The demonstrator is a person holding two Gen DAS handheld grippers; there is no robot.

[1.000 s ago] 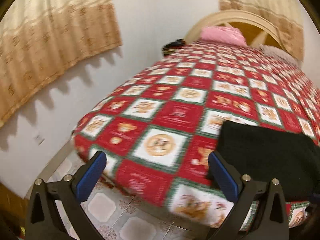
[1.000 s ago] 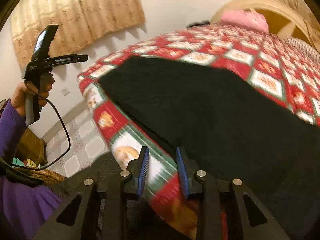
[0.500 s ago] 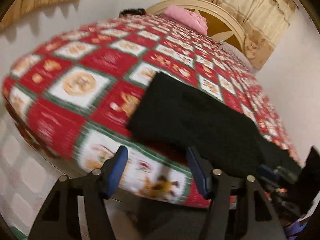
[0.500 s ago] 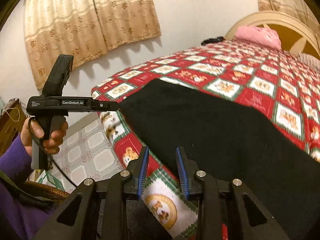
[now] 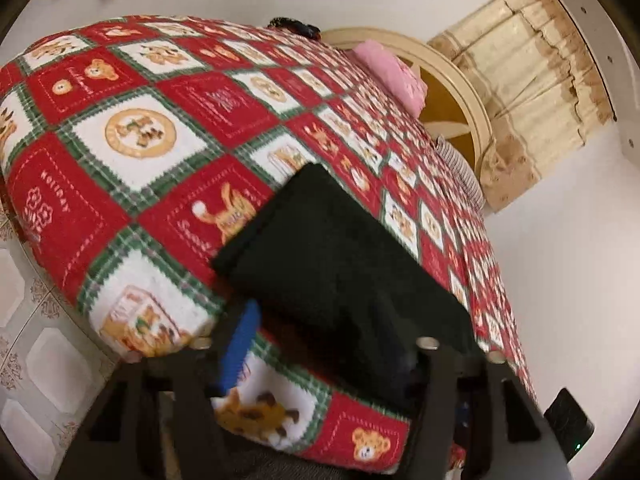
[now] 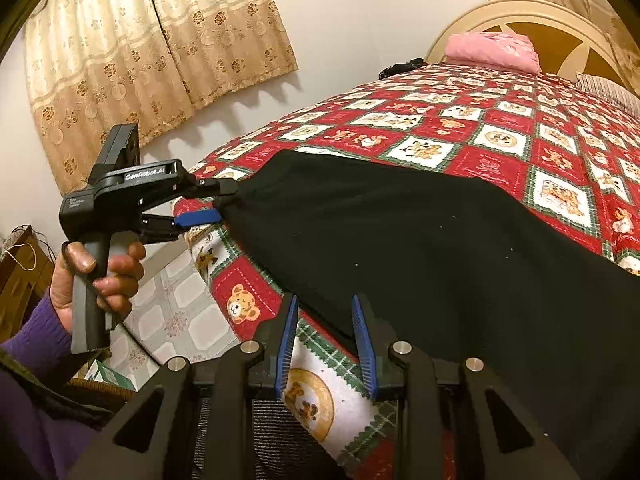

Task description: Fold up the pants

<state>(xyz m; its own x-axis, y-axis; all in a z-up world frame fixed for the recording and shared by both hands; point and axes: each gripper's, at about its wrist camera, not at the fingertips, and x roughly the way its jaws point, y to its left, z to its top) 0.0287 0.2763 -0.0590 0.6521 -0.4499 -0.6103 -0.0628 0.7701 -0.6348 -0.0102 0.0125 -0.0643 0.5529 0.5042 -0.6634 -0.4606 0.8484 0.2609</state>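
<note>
Right gripper (image 6: 326, 342): jaws spread, nothing between them, at near edge of pants, over blanket border.
Left gripper (image 6: 218, 202): jaws spread around near-left corner of pants; grip not closed.
Pants (image 6: 420, 248): black, flat on blanket, near edge of bed.
Blanket (image 6: 500, 136): red, green and white squares, covers bed.
Pillow (image 6: 492, 50): pink, far end by headboard (image 6: 532, 12).
Curtain (image 6: 132, 48): beige, far left wall.

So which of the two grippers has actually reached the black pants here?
The left gripper: its fingers straddle the near corner of the black pants, jaws not yet closed. The right gripper sits open over the bedspread, short of the fabric.
</note>
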